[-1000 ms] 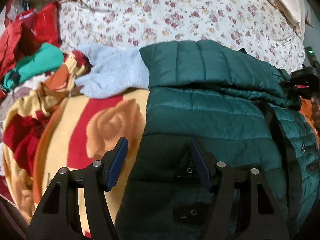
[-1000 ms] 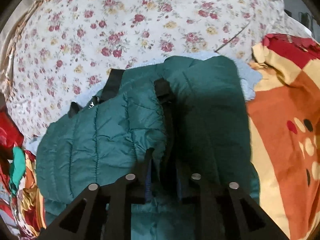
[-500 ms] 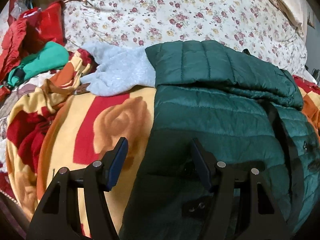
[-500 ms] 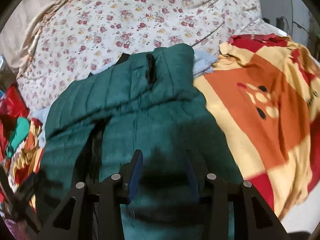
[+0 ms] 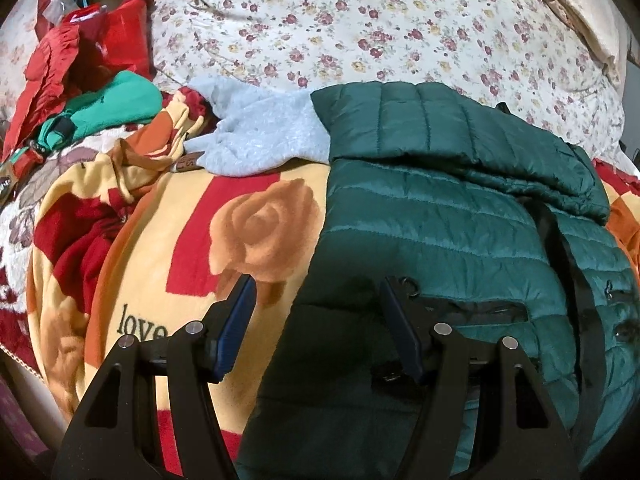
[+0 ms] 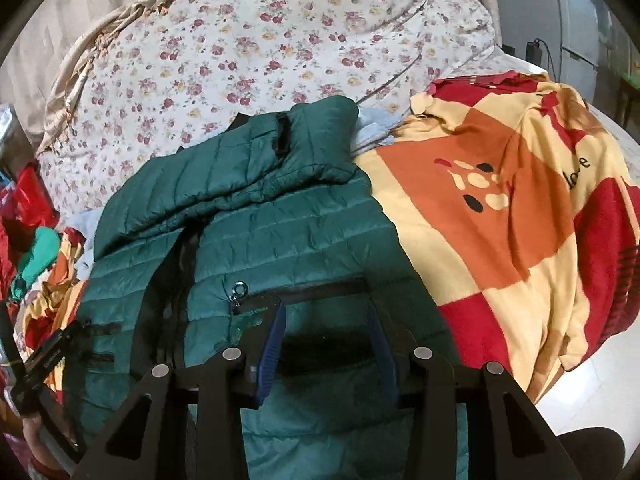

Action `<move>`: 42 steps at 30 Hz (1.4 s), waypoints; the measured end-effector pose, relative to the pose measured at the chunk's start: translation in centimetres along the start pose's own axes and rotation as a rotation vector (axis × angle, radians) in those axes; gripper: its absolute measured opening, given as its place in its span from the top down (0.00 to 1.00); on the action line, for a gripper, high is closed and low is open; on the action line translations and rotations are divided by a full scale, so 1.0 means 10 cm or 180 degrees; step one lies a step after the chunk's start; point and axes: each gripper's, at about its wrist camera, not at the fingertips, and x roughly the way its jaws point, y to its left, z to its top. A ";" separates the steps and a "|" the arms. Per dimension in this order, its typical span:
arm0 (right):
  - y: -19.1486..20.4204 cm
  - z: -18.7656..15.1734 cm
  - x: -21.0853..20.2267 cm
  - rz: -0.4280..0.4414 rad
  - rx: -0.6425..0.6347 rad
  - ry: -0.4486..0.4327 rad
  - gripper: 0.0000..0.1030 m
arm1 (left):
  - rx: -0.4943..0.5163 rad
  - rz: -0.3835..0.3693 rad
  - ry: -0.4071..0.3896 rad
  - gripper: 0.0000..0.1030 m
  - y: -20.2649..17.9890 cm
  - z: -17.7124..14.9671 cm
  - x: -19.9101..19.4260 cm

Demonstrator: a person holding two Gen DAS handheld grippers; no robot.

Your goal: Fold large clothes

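Observation:
A dark green quilted puffer jacket lies on a patterned blanket, with its sleeves folded across the top of the body. It also shows in the right wrist view, with a zipped pocket and a ring pull near the middle. My left gripper is open and empty, held above the jacket's lower left edge. My right gripper is open and empty, held above the jacket's lower part just below the pocket zip.
The yellow, red and orange blanket covers the bed, also to the right. A grey garment lies behind the jacket. Red and green clothes are piled at far left. A floral quilt lies behind.
My right gripper let go of the jacket's folded sleeve, opened, and drew back toward the jacket's lower part. My left gripper stayed open and barely moved.

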 end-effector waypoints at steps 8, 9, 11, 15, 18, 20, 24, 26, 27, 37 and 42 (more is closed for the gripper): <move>0.10 -0.04 0.14 -0.0031 -0.0032 0.0124 0.61 | 0.0069 -0.0009 -0.0036 0.38 0.01 -0.02 0.01; 0.11 -0.04 0.16 -0.0037 -0.0042 0.0138 0.61 | 0.0078 -0.0007 -0.0040 0.38 0.01 -0.02 0.01; 0.12 -0.06 0.18 -0.0046 -0.0044 0.0155 0.61 | 0.0074 -0.0011 -0.0040 0.38 0.01 -0.02 0.01; 0.10 -0.08 0.20 -0.0060 -0.0034 0.0184 0.61 | 0.0054 0.0004 -0.0038 0.38 0.00 -0.02 0.01; 0.07 -0.08 0.19 -0.0067 -0.0011 0.0180 0.61 | 0.0056 0.0013 -0.0042 0.38 0.01 -0.01 0.01; 0.05 -0.08 0.19 -0.0068 0.0010 0.0180 0.61 | 0.0060 0.0019 -0.0046 0.38 0.00 -0.01 0.01; 0.04 -0.09 0.20 -0.0097 0.0039 0.0192 0.61 | 0.0063 0.0024 -0.0049 0.38 0.01 -0.01 0.02; 0.03 -0.09 0.21 -0.0104 0.0039 0.0197 0.61 | 0.0059 0.0022 -0.0048 0.38 0.01 -0.01 0.02; 0.03 -0.09 0.22 -0.0108 0.0036 0.0199 0.61 | 0.0055 0.0020 -0.0048 0.38 0.00 0.00 0.02; -0.01 -0.09 0.26 -0.0144 -0.0009 0.0191 0.61 | -0.0009 0.0017 -0.0024 0.38 0.10 0.07 -0.03; -0.23 0.04 0.20 -0.0008 0.0212 0.0166 0.61 | -0.0220 0.0012 -0.0006 0.38 0.35 0.20 -0.15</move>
